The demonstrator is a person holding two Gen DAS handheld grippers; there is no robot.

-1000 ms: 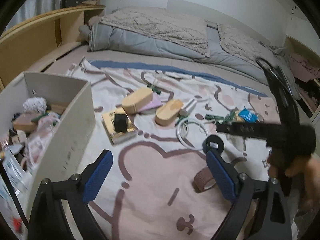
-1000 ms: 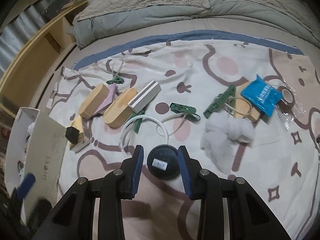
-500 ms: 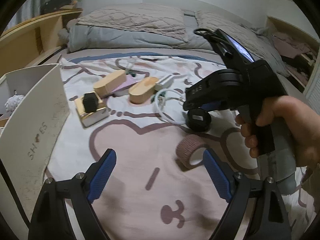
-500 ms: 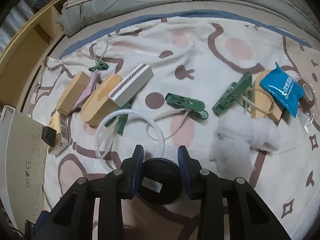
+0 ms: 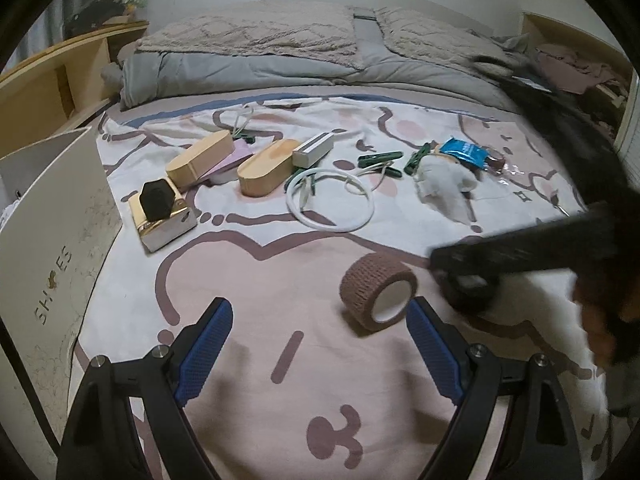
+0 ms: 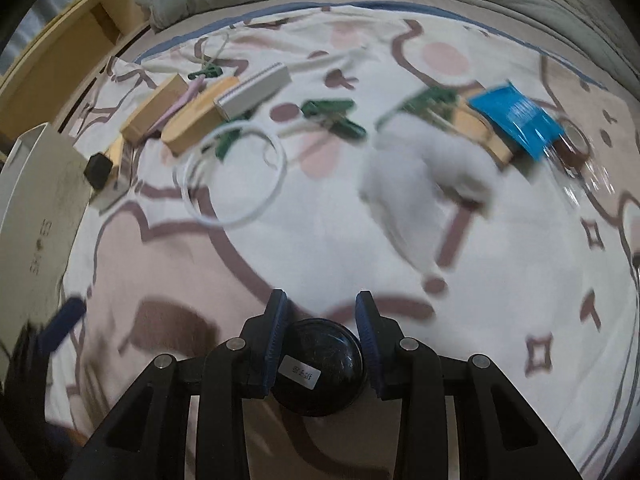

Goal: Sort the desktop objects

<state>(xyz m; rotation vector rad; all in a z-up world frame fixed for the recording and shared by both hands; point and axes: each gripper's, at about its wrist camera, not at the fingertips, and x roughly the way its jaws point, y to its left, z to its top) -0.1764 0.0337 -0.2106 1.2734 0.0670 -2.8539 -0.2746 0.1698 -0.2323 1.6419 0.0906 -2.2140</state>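
Note:
A brown bandage roll (image 5: 376, 292) lies on its side on the cartoon-print blanket (image 5: 280, 280). My left gripper (image 5: 320, 312) hangs open just short of the roll, whose near end sits beside the right pad. My right gripper (image 6: 321, 305) is shut on a round black case with a white label (image 6: 320, 368). In the left wrist view that case (image 5: 468, 294) shows blurred under the right gripper, just right of the roll, with a hand behind it. A white shoe box (image 5: 52, 216) stands open at the left.
Farther back lie a gold box with a black cube (image 5: 162, 216), two wooden cases (image 5: 266, 166), a white ring (image 5: 330, 200), green clips (image 5: 380, 160), white fluff (image 5: 444, 184) and a blue packet (image 5: 464, 152). A grey duvet (image 5: 260, 60) is heaped behind.
The right gripper has carried the black case away from the white ring to the near right of the roll. The left gripper has sunk closer to the roll.

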